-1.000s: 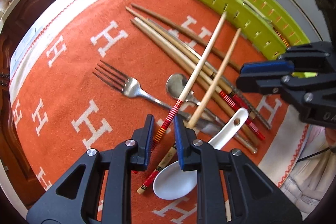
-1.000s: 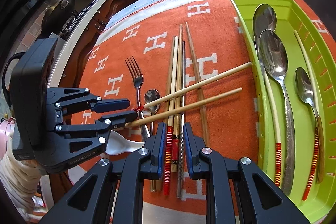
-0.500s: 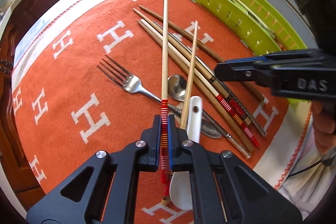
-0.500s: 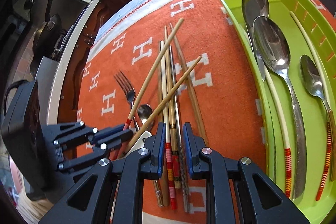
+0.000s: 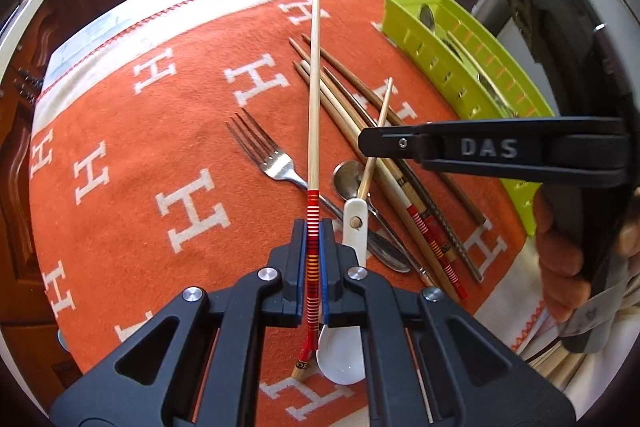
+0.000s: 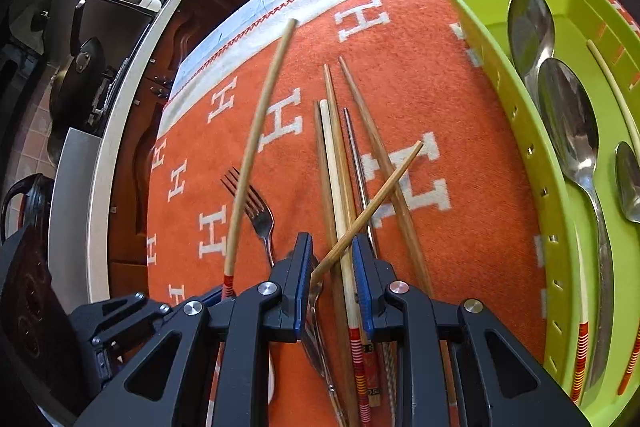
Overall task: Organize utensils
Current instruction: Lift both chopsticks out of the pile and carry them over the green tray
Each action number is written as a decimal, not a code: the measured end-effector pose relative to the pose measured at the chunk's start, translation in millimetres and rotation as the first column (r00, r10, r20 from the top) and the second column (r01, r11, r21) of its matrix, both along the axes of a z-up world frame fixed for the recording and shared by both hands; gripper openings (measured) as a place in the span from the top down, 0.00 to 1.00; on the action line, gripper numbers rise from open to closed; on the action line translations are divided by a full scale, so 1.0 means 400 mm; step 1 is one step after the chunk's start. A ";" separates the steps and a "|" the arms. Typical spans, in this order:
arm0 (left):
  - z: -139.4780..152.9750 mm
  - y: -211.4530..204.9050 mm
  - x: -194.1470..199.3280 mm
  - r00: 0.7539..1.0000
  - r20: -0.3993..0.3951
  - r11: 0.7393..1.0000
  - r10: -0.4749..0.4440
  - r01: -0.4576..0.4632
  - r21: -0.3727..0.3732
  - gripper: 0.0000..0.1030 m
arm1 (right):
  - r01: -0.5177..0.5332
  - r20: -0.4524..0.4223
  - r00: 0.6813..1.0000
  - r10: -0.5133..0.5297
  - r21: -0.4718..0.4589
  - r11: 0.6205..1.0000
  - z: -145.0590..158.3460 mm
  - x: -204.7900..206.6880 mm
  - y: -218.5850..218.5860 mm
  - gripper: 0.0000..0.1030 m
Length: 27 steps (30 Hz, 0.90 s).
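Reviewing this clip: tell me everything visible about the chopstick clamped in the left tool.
The chopstick is a slim, pale wooden-looking stick with red, white and orange striped bands on its handle end. The left tool is shut on that banded part. Its plain tip points away toward the white border of the orange cloth, passing over the fork. The butt end lies beside the white spoon.

The left gripper (image 5: pixel 313 259) is pointed steeply down and its jaws are clamped on a red-striped chopstick (image 5: pixel 314 131), which is held between the blue pads. The right gripper (image 6: pixel 332 275) is also pointed steeply down, and its jaws are being opened with nothing pressed between the pads. In the left wrist view the right gripper is seen from the side, gripped by a hand (image 5: pixel 568 267) at the right edge.
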State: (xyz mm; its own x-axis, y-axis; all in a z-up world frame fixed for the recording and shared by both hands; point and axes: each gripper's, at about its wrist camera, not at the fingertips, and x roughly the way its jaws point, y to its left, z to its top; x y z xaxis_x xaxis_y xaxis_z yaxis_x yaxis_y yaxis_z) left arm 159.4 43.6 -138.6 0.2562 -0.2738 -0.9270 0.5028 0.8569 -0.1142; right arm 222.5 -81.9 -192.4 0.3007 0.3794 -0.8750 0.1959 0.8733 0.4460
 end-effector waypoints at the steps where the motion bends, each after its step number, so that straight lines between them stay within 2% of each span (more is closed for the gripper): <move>1: 0.007 0.008 -0.001 1.000 0.004 1.000 0.013 -0.013 -0.008 0.97 | 0.009 -0.005 1.000 -0.009 -0.010 1.000 0.000 0.007 0.004 0.80; 6: 0.029 0.037 -0.003 0.999 0.011 0.998 0.046 -0.045 -0.037 0.97 | 0.036 -0.009 0.999 -0.037 -0.058 0.998 -0.012 0.039 0.026 0.80; 8: 0.033 0.047 -0.004 0.998 0.011 0.997 0.059 -0.058 -0.040 0.97 | 0.049 -0.006 0.999 -0.050 -0.087 0.995 -0.013 0.047 0.035 0.85; 10: 0.029 0.048 0.001 0.998 0.009 0.997 0.069 -0.069 -0.039 0.97 | 0.062 -0.006 0.998 -0.063 -0.079 0.995 -0.016 0.050 0.031 0.87; 16: 0.037 0.072 -0.002 0.995 0.014 0.994 0.100 -0.100 -0.048 0.97 | 0.066 0.056 0.996 -0.066 0.003 0.998 0.019 0.037 0.011 0.90; 23: 0.083 0.086 -0.023 0.991 0.049 0.991 0.124 -0.121 -0.059 0.97 | 0.039 0.190 0.980 -0.059 0.105 0.994 0.127 -0.004 -0.013 0.93; 27: 0.125 0.084 -0.050 0.989 0.074 0.991 0.124 -0.119 -0.068 0.97 | 0.018 0.236 0.970 -0.051 0.140 0.990 0.193 -0.037 -0.032 0.94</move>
State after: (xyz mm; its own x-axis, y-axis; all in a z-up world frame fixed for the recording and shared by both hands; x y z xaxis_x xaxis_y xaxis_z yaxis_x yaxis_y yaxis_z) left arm 139.4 77.2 -88.7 0.3619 -0.2937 -0.8847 0.4045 0.9045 -0.1349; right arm 207.5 -94.7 -115.4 0.5096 0.4750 -0.7175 0.0987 0.7961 0.5971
